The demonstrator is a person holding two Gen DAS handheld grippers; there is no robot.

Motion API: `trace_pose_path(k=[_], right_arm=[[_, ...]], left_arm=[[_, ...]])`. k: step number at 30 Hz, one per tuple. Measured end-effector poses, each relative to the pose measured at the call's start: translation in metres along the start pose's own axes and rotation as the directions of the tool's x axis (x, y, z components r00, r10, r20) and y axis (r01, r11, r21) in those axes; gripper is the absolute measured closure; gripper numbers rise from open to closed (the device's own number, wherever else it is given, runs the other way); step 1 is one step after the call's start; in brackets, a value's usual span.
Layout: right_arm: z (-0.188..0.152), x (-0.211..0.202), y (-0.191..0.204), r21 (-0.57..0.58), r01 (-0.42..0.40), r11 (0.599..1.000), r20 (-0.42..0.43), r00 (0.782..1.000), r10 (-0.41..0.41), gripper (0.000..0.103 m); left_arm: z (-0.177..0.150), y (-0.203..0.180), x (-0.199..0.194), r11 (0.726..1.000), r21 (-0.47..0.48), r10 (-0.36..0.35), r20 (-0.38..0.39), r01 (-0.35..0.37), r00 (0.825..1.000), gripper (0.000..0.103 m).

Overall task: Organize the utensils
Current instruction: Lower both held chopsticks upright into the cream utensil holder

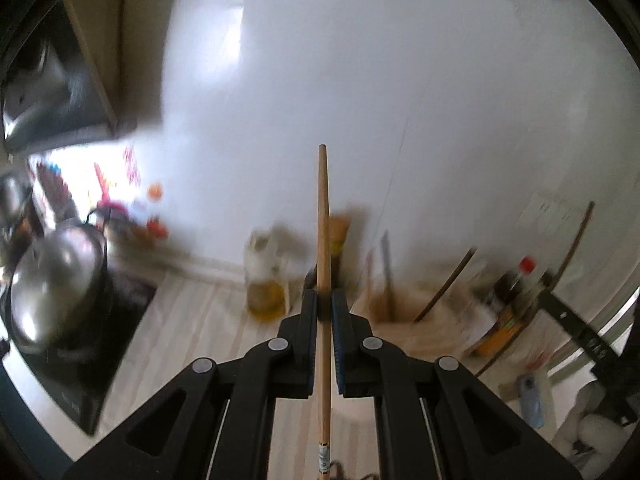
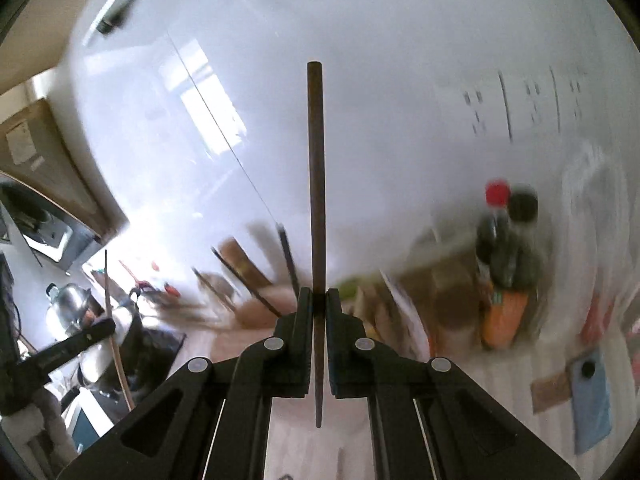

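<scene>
My left gripper (image 1: pixel 324 298) is shut on a light wooden chopstick (image 1: pixel 323 216) that stands upright between its pads, above the counter. My right gripper (image 2: pixel 319 296) is shut on a dark brown chopstick (image 2: pixel 316 184), also upright. A pale holder with several dark utensils (image 1: pixel 394 304) stands on the counter just right of the left gripper; it shows blurred in the right wrist view (image 2: pixel 256 300). The left gripper with its chopstick shows at the far left of the right wrist view (image 2: pixel 76 340); the right gripper's arm shows at the right of the left wrist view (image 1: pixel 576 324).
A steel pot (image 1: pixel 56 280) sits on a black cooktop (image 1: pixel 80 360) at left. An oil bottle (image 1: pixel 266 276) stands by the white wall. Sauce bottles (image 1: pixel 516 304) (image 2: pixel 504 264) stand at right. A blue phone (image 2: pixel 592 400) lies on the wooden counter.
</scene>
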State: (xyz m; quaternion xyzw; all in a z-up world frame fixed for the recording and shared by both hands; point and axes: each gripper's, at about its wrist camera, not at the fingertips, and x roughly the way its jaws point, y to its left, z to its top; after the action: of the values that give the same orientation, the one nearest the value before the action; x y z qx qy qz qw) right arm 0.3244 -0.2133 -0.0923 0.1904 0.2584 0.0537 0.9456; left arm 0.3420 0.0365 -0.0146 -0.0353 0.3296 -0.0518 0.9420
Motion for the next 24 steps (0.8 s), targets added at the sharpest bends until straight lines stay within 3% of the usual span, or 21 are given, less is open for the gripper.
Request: trace_pose_path(k=[5,8,18,24], right_arm=[[0.032,-0.008,0.019,-0.03,0.0,1.0,0.066,0.998,0.002,0.097],[0.044,0.002,0.024,-0.038,0.009,0.999,0.087,0.996,-0.006,0.097],[0.053,0.043,0.018,-0.008,-0.009,1.0,0.095,0.995,0.009,0.097],[0.05,0.063,0.017,-0.006,-0.024,1.0,0.1,0.995,0.025,0.097]], left_arm=[[0.037,-0.024,0.001,0.998,0.061,-0.018,0.079,0.013,0.997,0.098],[0.052,-0.037,0.014,0.997,0.078,-0.035,0.083,0.028,0.996,0.098],[0.057,-0.059,0.094,0.992,0.01,-0.129,-0.012,0.129,0.992,0.098],[0.05,-0.061,0.128,0.992,-0.028,-0.125,-0.028,0.124,0.992,0.098]])
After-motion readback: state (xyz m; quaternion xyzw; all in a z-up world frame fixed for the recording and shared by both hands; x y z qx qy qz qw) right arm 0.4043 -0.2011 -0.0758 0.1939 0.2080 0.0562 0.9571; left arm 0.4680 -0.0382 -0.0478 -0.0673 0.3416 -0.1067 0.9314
